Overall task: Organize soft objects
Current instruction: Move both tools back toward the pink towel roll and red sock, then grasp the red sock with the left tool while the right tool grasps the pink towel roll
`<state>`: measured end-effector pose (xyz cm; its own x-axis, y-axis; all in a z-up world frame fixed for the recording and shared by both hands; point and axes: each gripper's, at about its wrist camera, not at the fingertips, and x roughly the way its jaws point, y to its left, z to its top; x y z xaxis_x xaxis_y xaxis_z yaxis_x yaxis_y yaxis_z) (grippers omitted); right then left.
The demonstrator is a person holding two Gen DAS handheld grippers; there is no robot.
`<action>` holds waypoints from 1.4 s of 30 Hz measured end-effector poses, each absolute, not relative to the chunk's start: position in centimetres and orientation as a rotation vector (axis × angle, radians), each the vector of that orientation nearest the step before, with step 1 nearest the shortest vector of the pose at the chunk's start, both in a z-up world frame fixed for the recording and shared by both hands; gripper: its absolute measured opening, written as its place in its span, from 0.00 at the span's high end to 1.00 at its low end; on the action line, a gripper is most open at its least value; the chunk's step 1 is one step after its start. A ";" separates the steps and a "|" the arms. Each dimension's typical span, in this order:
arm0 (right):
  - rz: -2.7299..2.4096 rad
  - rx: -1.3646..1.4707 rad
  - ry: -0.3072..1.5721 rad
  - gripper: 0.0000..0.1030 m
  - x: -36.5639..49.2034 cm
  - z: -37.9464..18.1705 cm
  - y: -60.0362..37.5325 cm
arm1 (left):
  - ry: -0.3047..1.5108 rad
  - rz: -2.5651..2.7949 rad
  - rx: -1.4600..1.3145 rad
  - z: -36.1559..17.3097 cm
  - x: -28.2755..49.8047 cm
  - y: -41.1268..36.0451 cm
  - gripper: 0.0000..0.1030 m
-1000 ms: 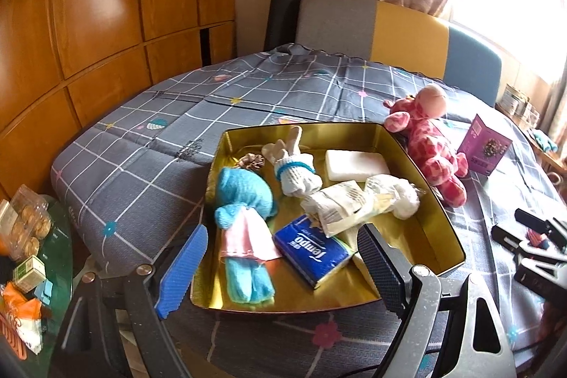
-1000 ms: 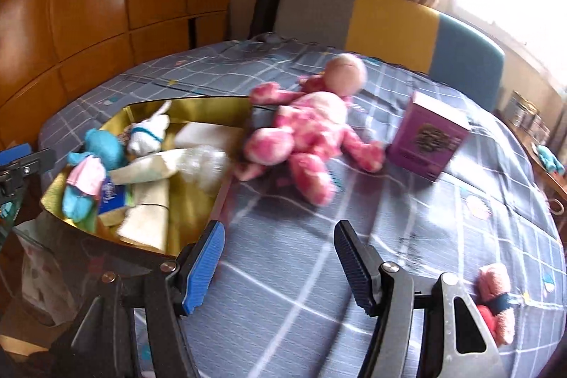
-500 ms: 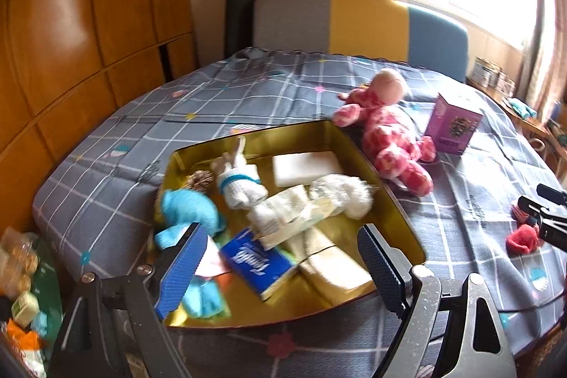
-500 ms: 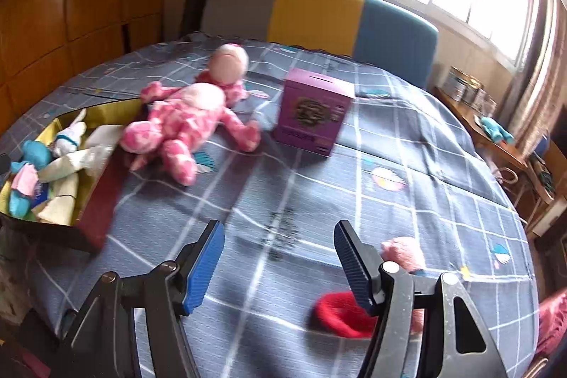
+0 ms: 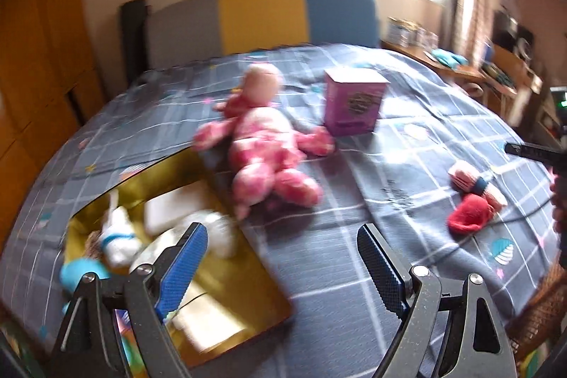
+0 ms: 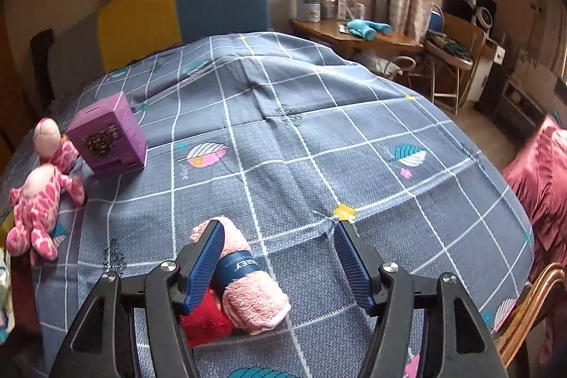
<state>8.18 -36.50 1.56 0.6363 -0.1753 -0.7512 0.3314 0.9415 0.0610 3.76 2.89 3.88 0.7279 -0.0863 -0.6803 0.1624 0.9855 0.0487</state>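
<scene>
Plush makes up nearly everything here, going from the left. The gold-lined shallow tray (image 5: 269, 275) at the near left edge of the tabletop (image 6: 319, 137) already holds several blurred soft pieces. Just beside its far corner lies the pink spotted plush toy (image 5: 262, 147), limp and light; its torso looks the best place to pinch. The purple cardboard box (image 6: 106, 137) stands close to the toy's head; its printed panel is too small to read. Nearer the right side lies the rolled pink terry towel with a blue paper band (image 6: 244, 275), touching a red fuzzy cloth item (image 6: 205, 317). Both should squash easily and weigh little; I'd grip the roll across the band, where it is tightest. The band's white lettering shows only partly, ending in what looks like "REY".

The left hand-held gripper (image 5: 280, 264) hangs spread and empty above the tray's edge. The right hand-held gripper (image 6: 278, 261) is also spread, with the roll under its left finger, unpinched.
</scene>
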 end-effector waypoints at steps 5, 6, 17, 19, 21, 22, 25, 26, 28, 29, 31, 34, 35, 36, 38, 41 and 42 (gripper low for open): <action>-0.273 0.333 0.842 0.37 8.0 0.3 -38.3 | 0.780 -0.283 0.132 3.1 6.7 -1.9 0.16; -0.264 0.336 0.826 0.37 7.8 0.5 -38.1 | 0.790 -0.310 0.142 2.7 7.4 -3.0 0.17; -0.223 0.329 0.795 0.37 7.8 0.7 -37.6 | 0.896 -0.636 0.235 -1.6 12.2 -16.2 0.27; -0.225 0.355 0.792 0.37 7.7 0.6 -38.0 | 0.915 -0.718 0.254 -2.3 12.1 -18.3 0.27; -0.229 0.379 0.795 0.37 7.7 0.5 -38.5 | 0.930 -0.800 0.293 -2.9 11.5 -20.4 0.26; -0.230 0.389 0.796 0.37 7.7 0.4 -38.6 | 0.935 -0.834 0.317 -3.3 11.2 -21.2 0.26; -0.229 0.406 0.796 0.37 7.7 0.3 -38.8 | 0.949 -0.873 0.361 -4.3 10.8 -23.0 0.25; -0.230 0.403 0.797 0.37 7.7 0.3 -38.8 | 0.966 -0.881 0.355 -4.7 11.0 -23.3 0.25; -0.232 0.399 0.804 0.37 7.8 0.2 -38.7 | 0.999 -0.895 0.326 -5.4 11.5 -23.5 0.26; -0.233 0.397 0.806 0.37 7.8 0.2 -38.7 | 1.009 -0.897 0.312 -5.7 11.7 -23.6 0.33; -0.231 0.399 0.811 0.37 7.9 0.1 -38.7 | 1.028 -0.899 0.280 -6.1 11.9 -23.6 0.60; -0.222 0.399 0.813 0.37 7.9 0.1 -38.6 | 1.051 -0.906 0.246 -6.7 11.8 -23.3 0.72; -0.221 0.399 0.816 0.37 7.9 0.0 -38.6 | 1.044 -0.905 0.236 -6.6 11.7 -23.0 0.73; -0.215 0.400 0.820 0.37 8.0 0.0 -38.5 | 1.039 -0.897 0.221 -6.4 11.6 -22.6 0.73; -0.206 0.390 0.830 0.37 8.1 -0.1 -38.2 | 1.019 -0.868 0.177 -5.7 11.6 -21.4 0.74; -0.180 0.343 0.858 0.37 8.5 -0.3 -37.2 | 0.984 -0.805 0.084 -4.2 11.7 -18.0 0.74; -0.162 0.324 0.874 0.37 8.8 -0.5 -36.7 | 0.972 -0.779 0.065 -3.7 11.8 -17.0 0.74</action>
<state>8.76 -36.70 -0.50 0.6334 -0.0074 -0.7738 0.2702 0.9391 0.2122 11.77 -16.98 -3.72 0.3197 -0.5640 -0.7614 0.6198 0.7323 -0.2822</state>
